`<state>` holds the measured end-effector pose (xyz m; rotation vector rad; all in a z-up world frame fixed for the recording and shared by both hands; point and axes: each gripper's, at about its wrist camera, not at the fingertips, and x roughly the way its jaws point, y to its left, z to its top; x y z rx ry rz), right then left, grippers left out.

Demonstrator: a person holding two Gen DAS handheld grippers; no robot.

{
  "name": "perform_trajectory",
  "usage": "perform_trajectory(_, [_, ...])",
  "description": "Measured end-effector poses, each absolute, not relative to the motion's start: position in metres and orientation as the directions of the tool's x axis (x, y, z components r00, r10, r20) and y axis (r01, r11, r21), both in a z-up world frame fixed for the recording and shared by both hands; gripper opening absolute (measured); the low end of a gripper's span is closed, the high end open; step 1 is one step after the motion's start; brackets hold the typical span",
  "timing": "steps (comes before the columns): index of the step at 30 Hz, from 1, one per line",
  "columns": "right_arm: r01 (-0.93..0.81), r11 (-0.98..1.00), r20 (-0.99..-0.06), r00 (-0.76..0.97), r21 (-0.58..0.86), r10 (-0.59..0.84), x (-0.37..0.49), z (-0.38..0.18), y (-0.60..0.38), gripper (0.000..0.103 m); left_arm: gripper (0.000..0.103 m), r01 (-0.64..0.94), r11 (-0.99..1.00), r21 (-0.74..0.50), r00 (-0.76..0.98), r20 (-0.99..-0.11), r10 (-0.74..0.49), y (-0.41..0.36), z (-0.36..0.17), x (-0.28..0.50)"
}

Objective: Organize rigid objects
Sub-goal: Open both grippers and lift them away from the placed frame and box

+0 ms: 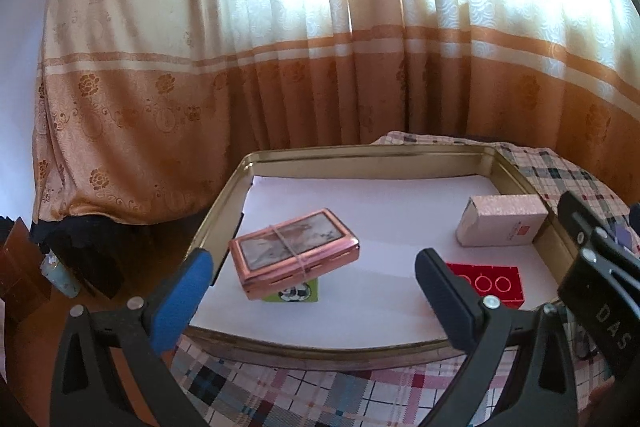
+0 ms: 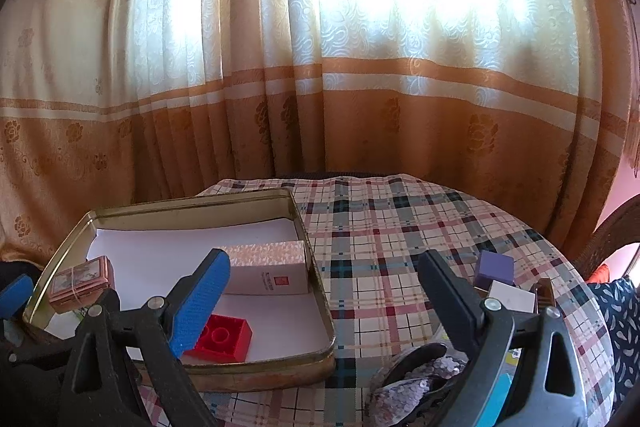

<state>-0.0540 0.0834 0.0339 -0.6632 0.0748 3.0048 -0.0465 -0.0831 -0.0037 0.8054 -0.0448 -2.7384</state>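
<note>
The copper case (image 1: 294, 253) covers most of the green block (image 1: 295, 294) beneath it. Inside the tin (image 2: 316, 269), print on the pink box (image 2: 269, 269) is illegible.

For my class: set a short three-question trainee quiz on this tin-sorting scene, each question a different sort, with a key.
1. True or false: the red brick lies inside the tin.
2. Multiple choice: the copper case rests on (A) the pink box, (B) a green cube, (C) the plaid cloth.
3. Fill in: both the left gripper and the right gripper are ____ and hold nothing.

Key: 1 true; 2 B; 3 open.
</note>
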Motion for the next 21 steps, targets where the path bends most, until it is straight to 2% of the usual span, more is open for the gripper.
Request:
perform_trajectory(12, [-0.076, -0.996, -0.419, -0.906, 0.036, 0.054, -0.048, 0.034, 0.086, 0.097, 0.103, 0.288, -0.954, 0.087, -0.820, -0.492, -0.293, -0.087, -0.001, -0.039])
perform_trajectory(21, [-0.076, -0.996, -0.408, -0.911, 0.044, 0.052, -0.035, 0.035, 0.090, 0.097, 0.103, 0.290, -0.955, 0.067, -0.813, -0.508, -0.283, -0.088, -0.002, -0.036])
